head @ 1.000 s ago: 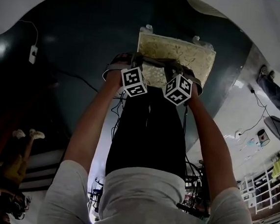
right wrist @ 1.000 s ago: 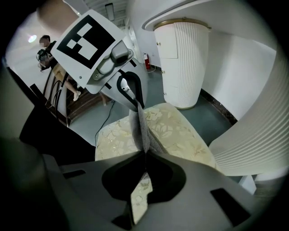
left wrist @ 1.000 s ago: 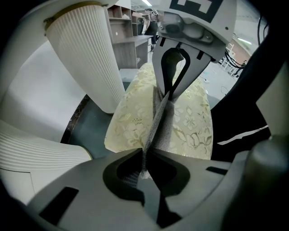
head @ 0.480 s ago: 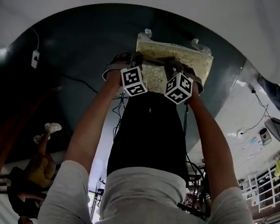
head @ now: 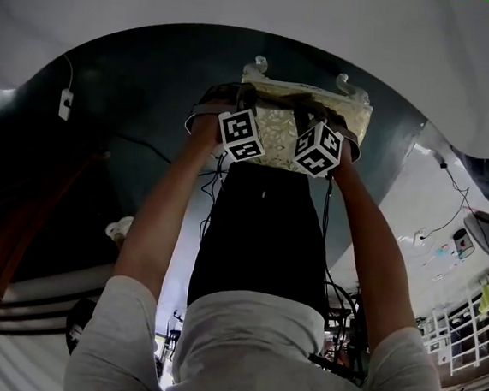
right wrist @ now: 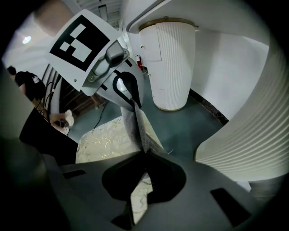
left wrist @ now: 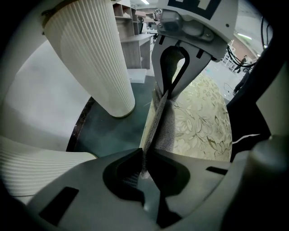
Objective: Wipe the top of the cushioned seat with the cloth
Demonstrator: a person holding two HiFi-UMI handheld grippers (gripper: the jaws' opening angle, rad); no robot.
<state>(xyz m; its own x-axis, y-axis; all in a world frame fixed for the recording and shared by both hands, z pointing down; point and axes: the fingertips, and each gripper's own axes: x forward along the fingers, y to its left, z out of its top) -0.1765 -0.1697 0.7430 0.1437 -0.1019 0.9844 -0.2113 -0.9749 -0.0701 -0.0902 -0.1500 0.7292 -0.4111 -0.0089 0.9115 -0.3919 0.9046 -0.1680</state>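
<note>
A grey cloth (left wrist: 165, 126) is held taut, pinched in the closed jaws of both the left gripper (left wrist: 145, 155) and the right gripper (right wrist: 144, 155), along the edge of the floral cushioned seat (left wrist: 201, 122) at centre right. A ribbed white column (left wrist: 95, 58) is seen at upper left, beside the seat.

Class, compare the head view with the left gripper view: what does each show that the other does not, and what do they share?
Only the head view shows the person's arms and grey shirt. Only the left gripper view shows the ribbed white pillar and the left claw pinching the grey cloth. Both show the flower-patterned seat and dark green floor.
</note>
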